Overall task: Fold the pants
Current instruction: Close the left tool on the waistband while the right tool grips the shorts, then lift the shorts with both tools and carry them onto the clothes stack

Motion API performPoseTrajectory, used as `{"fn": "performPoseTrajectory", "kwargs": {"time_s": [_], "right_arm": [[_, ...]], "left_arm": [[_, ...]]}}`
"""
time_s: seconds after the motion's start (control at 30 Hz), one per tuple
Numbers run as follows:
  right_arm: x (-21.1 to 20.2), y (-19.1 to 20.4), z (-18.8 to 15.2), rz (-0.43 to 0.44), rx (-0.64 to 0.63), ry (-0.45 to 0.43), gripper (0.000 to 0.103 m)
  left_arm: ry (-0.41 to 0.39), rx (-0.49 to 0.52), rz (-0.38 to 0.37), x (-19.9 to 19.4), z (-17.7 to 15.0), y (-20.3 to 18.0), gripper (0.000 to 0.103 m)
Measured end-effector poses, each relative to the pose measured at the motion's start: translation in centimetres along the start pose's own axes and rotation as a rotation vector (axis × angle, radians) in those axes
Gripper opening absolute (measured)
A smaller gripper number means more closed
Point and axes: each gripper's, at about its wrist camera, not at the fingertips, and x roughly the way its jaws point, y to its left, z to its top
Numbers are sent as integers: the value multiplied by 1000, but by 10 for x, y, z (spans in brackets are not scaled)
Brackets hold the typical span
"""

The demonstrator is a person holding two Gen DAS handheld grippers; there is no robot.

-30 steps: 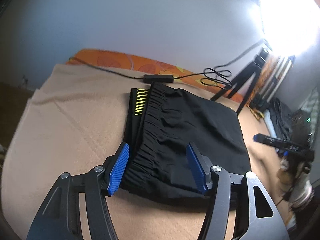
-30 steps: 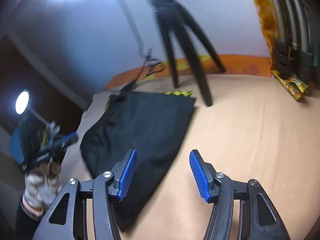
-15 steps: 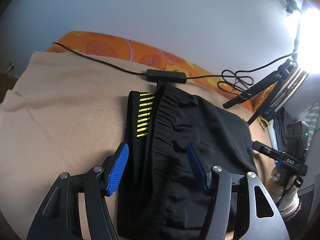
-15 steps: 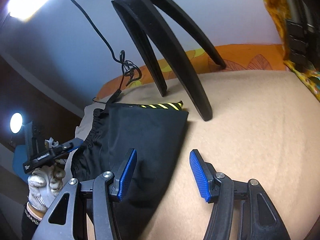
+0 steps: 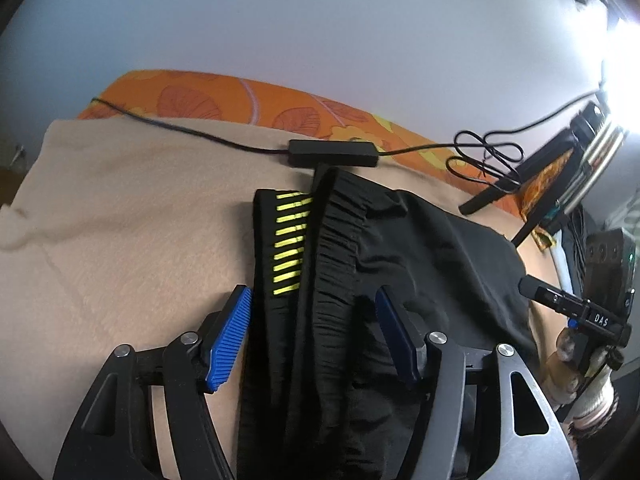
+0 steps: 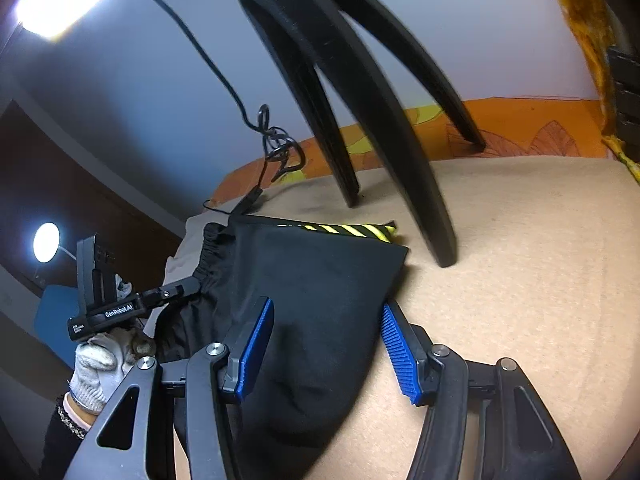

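A plain pale wall backs a bed spread with a beige blanket (image 5: 120, 232), an orange leaf-print sheet (image 5: 224, 96) showing along the far edge. A black tripod (image 6: 360, 120) stands on the blanket toward its right side, and a black cable with an inline box (image 5: 333, 153) runs along the far edge.

The black pants (image 5: 420, 248) lie on the middle of the blanket, already folded into a compact, roughly rectangular packet. The gathered elastic waistband (image 5: 336, 248) sits on top at the packet's left end, and a panel with yellow stripes (image 5: 288, 244) peeks out from the layer beneath it.

The left gripper (image 5: 314, 340) hovers low over the waistband end with its blue pads wide apart, straddling the waistband and the striped edge; nothing is pinched between them. The right gripper (image 6: 328, 352) is at the opposite end, jaws likewise spread, the smooth rounded fold of the pants lying between its pads (image 6: 256, 344) without being clamped. From the right wrist camera the gloved hand (image 6: 104, 360) holding the left tool shows beside the waistband.

To my eye most of the folding is done: the legs look doubled over the seat and the bundle is tidy enough. What may remain is one more fold to halve the packet, or a squaring-up, since the lower layer juts out past the waistband and some wrinkles sit near the top layer. I can't tell which is intended.
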Motion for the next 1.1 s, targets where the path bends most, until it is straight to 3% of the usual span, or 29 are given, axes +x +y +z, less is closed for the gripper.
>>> {"fn": "performPoseTrajectory", "kwargs": {"time_s": [0.07,0.13,0.2,0.23,0.37,0.4,0.5,0.87,1.1], "right_arm": [[4,5,0,-2,-20,-1,59],[7,10,0,-10,-33,-5,59],[11,16,1,-24,-52,-5,59],[13,19,0,-37,-63,-4,59],[18,25,-1,-87,-86,-2,35],[19,25,-1,-90,-86,3,24],[22,34,-4,-138,-120,4,9],[-33,110,-13,-244,-396,-115,7],[-74,142,-20,-269,-470,-154,7]], "left_arm": [[-11,8,-12,2,0,-1,62],[-27,20,-1,2,0,-1,53],[-37,39,26,4,-1,-3,37],[-39,48,39,5,-1,-4,35],[-56,53,35,7,-3,-8,28],[-63,37,18,7,-4,-8,26],[-83,21,4,6,-8,-10,25],[-195,-12,-61,-38,-33,-25,25],[-255,-3,-93,-84,-47,-44,25]]}}
